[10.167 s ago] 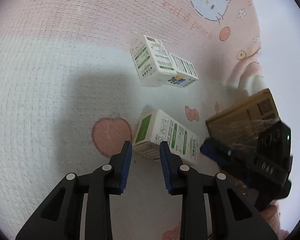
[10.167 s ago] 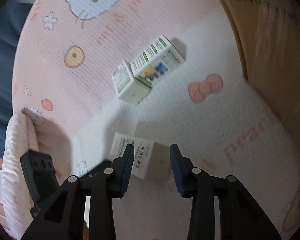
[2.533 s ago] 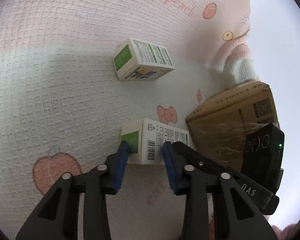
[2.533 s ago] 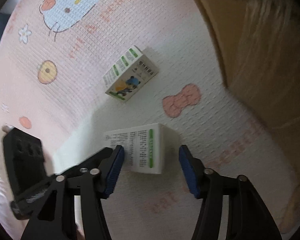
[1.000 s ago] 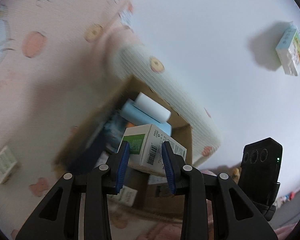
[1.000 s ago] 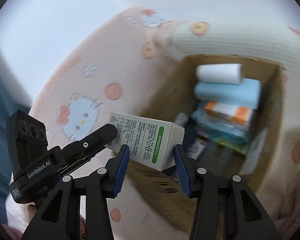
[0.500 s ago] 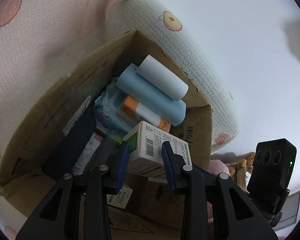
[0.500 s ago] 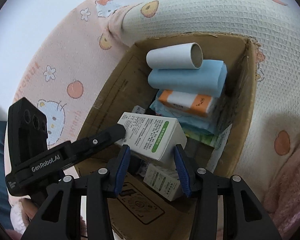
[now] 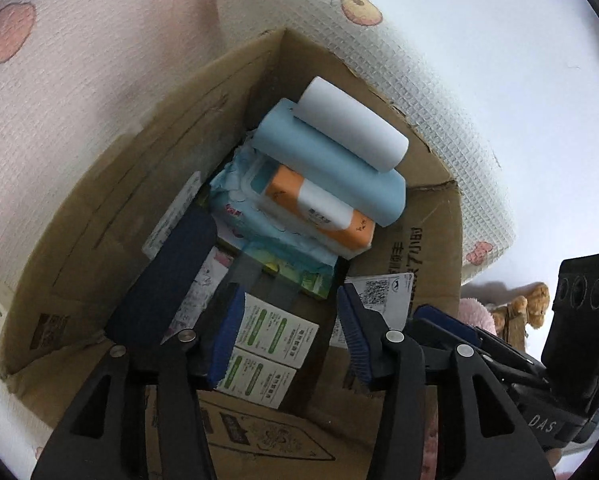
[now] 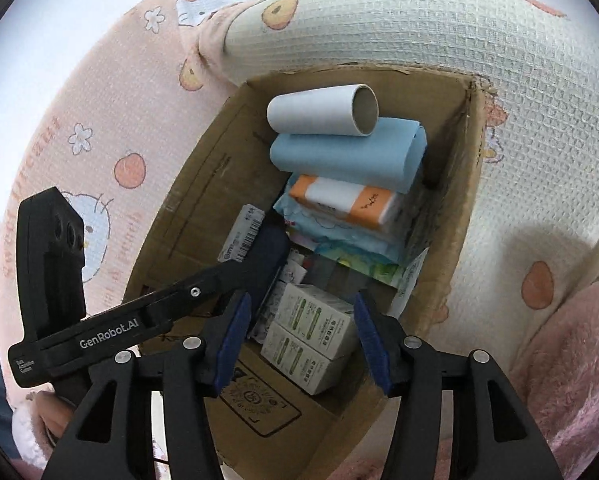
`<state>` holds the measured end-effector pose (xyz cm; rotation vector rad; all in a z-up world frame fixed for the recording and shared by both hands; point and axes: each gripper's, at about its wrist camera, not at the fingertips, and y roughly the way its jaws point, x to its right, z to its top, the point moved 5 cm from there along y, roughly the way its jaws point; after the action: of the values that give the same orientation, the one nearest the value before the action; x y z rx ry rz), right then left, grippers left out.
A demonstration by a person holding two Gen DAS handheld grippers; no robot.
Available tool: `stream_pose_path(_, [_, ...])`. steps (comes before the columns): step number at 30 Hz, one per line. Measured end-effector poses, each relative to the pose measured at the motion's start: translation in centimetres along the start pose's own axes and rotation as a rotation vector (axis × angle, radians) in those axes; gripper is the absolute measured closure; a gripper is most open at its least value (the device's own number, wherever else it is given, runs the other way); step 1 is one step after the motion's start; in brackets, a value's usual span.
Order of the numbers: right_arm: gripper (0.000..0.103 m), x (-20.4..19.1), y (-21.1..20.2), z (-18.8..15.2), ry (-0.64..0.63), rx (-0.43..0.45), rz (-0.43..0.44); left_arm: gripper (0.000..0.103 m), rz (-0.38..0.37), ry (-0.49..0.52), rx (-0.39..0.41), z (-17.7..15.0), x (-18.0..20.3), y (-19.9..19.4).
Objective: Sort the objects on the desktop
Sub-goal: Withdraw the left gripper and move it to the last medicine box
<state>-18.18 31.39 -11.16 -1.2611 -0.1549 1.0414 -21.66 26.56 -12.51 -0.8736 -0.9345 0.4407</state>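
Both hand-held grippers tilt down over the cardboard box [image 10: 463, 216]; the left [image 9: 291, 336] and right [image 10: 299, 340] jaws are opening, clear of two white-green cartons [image 10: 311, 332] lying side by side inside, near a white tube [image 10: 319, 116] and blue roll [image 10: 347, 156]

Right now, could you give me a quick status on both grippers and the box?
Left gripper and right gripper opening, empty. Two green-and-white cartons lie in the cardboard box. Nothing in the way.
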Motion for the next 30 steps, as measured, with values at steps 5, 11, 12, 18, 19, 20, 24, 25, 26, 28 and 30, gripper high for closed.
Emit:
stream_pose_path(5, [0.052, -0.8, -0.4, -0.6, -0.006, -0.013, 0.003, 0.05, 0.002, 0.01, 0.052, -0.5, -0.4, -2.4])
stream_pose_path(11, [0.051, -3.2, -1.3, -1.5, -0.063, 0.011, -0.003, 0.044, -0.016, 0.034, 0.1, -1.6, -0.1, -4.8])
stream_pose_path(12, [0.049, -3.7, -1.6, -1.7, -0.076, 0.018, -0.01, 0.044, -0.024, 0.034, 0.109, -1.9, 0.0, -5.3])
stream_pose_path(18, [0.032, -6.4, -3.3, -2.5, -0.138, 0.059, -0.022, 0.031, -0.044, 0.044, 0.208, -3.4, -0.8, -9.3])
stream_pose_path(19, [0.031, -7.0, -3.5, -2.6, -0.152, 0.062, -0.026, 0.03, -0.045, 0.043, 0.227, -3.7, -1.2, -10.0])
stream_pose_path(20, [0.028, -7.5, -3.6, -2.8, -0.165, 0.066, -0.029, 0.029, -0.047, 0.041, 0.245, -3.9, -1.6, -10.6])
stream_pose_path(24, [0.025, -9.2, -3.8, -3.3, -0.194, 0.086, -0.01, 0.028, -0.036, 0.007, 0.313, -5.1, -3.9, -13.3])
stream_pose_path(25, [0.025, -9.7, -3.9, -3.4, -0.198, 0.097, 0.007, 0.028, -0.034, -0.002, 0.33, -5.4, -4.6, -14.0])
stream_pose_path(26, [0.025, -10.2, -3.9, -3.6, -0.202, 0.107, 0.02, 0.028, -0.027, -0.013, 0.356, -6.0, -5.5, -14.9])
stream_pose_path(28, [0.025, -11.2, -3.8, -3.8, -0.212, 0.119, 0.036, 0.028, 0.002, -0.034, 0.391, -6.9, -7.2, -16.2])
stream_pose_path(30, [0.025, -12.3, -3.5, -4.2, -0.231, 0.123, 0.06, 0.028, 0.044, -0.054, 0.428, -8.1, -9.2, -17.4])
